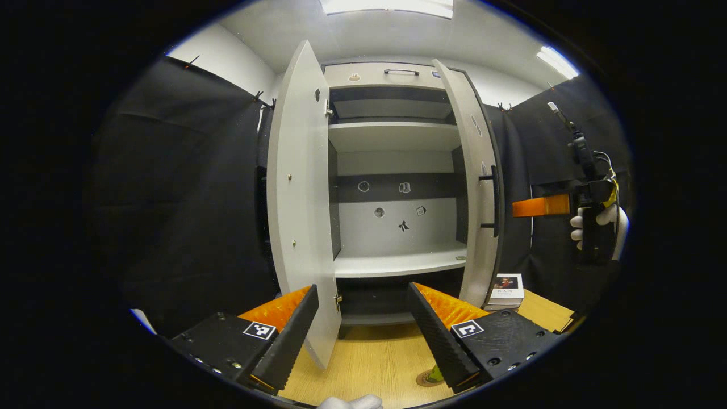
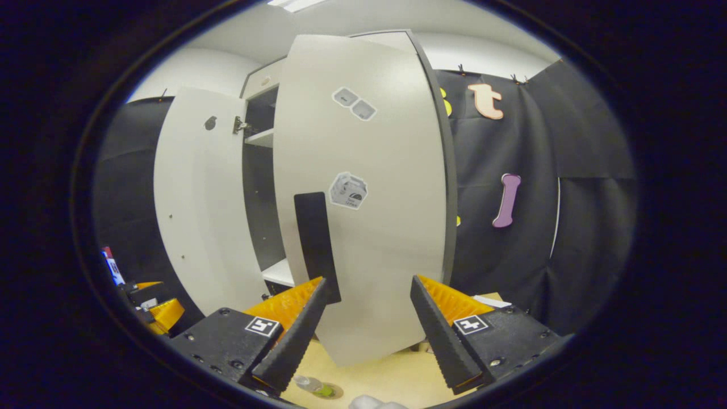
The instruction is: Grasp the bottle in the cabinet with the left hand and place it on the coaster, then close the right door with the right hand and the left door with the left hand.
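Both pairs of tongs stood wide with nothing between their fingers. At the bottom of the left gripper view the left tongs [image 1: 360, 332] hung low over the wooden tabletop [image 1: 375, 358], and just beside the right-hand finger, at the lower edge of the frame, a sliver of the bottle [image 1: 436, 373] sat on the round coaster [image 1: 425, 379]; the right gripper view caught it too, at the bottom between the fingers. The cabinet [image 1: 397, 170] shelves in mid-frame were bare, so I judged the placing step done and the door-closing in hand.

Out past the right tongs [image 2: 368, 332], the right door [image 2: 369, 199] filled the centre of the frame, standing well open, its dark handle [image 2: 316, 247] just above the left-hand finger. The left door [image 1: 298, 199] stood open too, left of centre in the left gripper view. A book [image 1: 505, 289] lay on the tabletop at lower right.

Next, I thought, the right tongs had to meet that door's outer face and push it round toward the cabinet, then the left tongs would do the same.
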The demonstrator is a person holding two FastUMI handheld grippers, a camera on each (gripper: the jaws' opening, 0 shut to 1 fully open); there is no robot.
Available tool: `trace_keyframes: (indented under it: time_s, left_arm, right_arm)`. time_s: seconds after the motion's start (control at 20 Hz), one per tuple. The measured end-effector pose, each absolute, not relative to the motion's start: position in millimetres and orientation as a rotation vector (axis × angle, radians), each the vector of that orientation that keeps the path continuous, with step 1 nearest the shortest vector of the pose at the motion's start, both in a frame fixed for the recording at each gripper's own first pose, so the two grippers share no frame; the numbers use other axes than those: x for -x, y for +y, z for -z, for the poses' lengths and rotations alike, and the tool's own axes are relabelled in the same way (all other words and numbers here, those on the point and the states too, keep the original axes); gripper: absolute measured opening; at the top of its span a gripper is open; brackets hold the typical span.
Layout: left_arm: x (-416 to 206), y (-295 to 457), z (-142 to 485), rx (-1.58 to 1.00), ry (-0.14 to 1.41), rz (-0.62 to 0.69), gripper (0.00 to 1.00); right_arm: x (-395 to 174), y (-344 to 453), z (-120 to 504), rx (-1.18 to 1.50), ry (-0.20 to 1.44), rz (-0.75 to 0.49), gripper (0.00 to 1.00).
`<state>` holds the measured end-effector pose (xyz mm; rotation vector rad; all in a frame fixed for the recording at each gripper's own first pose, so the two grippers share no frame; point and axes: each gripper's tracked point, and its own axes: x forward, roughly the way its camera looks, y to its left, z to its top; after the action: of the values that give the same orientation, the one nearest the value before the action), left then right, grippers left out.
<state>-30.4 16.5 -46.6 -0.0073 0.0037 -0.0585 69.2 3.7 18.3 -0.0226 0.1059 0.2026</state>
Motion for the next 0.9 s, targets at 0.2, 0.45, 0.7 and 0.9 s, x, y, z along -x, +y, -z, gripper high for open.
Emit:
trace_keyframes:
  time_s: [0.2, 0.45, 0.7, 0.9]
  left_arm:
    - [27.2, 20.5, 48.4, 0.019, 0.004, 0.067, 0.96]
    - [18.2, 38.5, 43.2, 0.029, -0.004, 0.055, 0.96]
    - [8.3, 78.4, 29.0, 0.065, -0.026, 0.012, 0.96]
    - [1.9, 126.5, 15.1, 0.038, -0.052, -0.059, 0.96]
  right_arm:
    - [-61.1, 12.1, -18.7, 0.033, 0.109, -0.209, 0.94]
    - [-46.7, 22.9, -10.4, 0.067, 0.111, -0.209, 0.97]
    - [-31.6, 50.2, 8.6, 0.037, 0.147, -0.243, 0.96]
    - [-17.9, 62.5, 32.5, 0.055, 0.187, -0.252, 0.96]
